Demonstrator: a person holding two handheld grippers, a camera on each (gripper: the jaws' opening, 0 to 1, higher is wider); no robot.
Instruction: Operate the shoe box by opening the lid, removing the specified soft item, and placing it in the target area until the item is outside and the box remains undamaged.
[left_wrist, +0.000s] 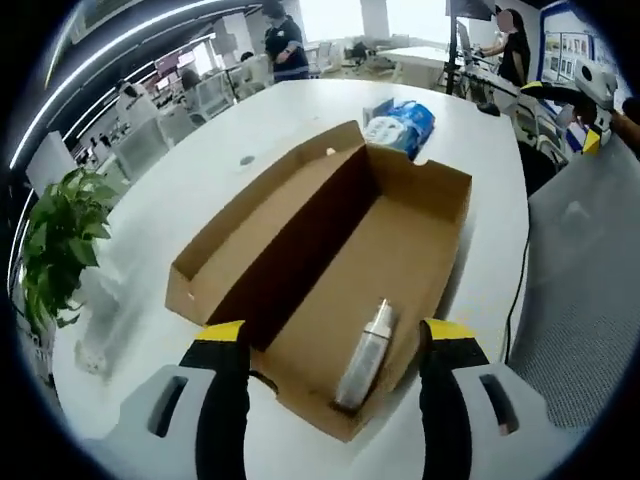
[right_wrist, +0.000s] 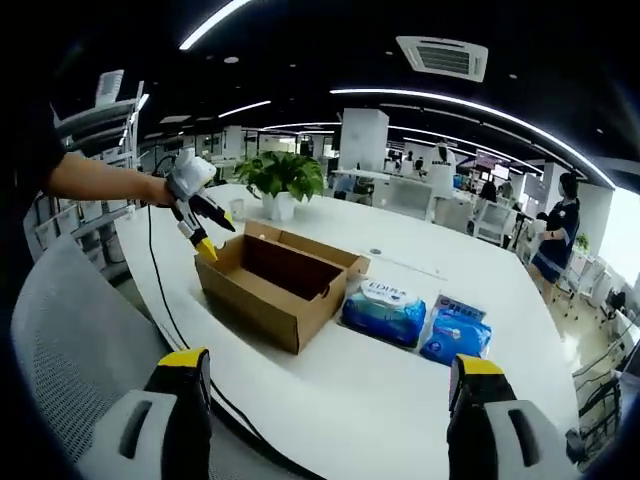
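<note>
Now, with the cardboard shoe box (left_wrist: 330, 270) lying open on the white table (left_wrist: 200, 190), both grippers' jaws apart and empty, the left gripper (left_wrist: 335, 345) should reach in gently, sparing the walls and the silver bottle (left_wrist: 364, 357)

Table (right_wrist: 400, 400): white, long, bears everything here.
Potted plant (right_wrist: 282, 178): green, leafy, at the table's far end.
Cable (right_wrist: 170, 310): black, trailing over the table edge.
Chair (right_wrist: 60, 330): grey mesh, beside table.
Person (right_wrist: 555, 235): standing, possibly near desks.
</note>
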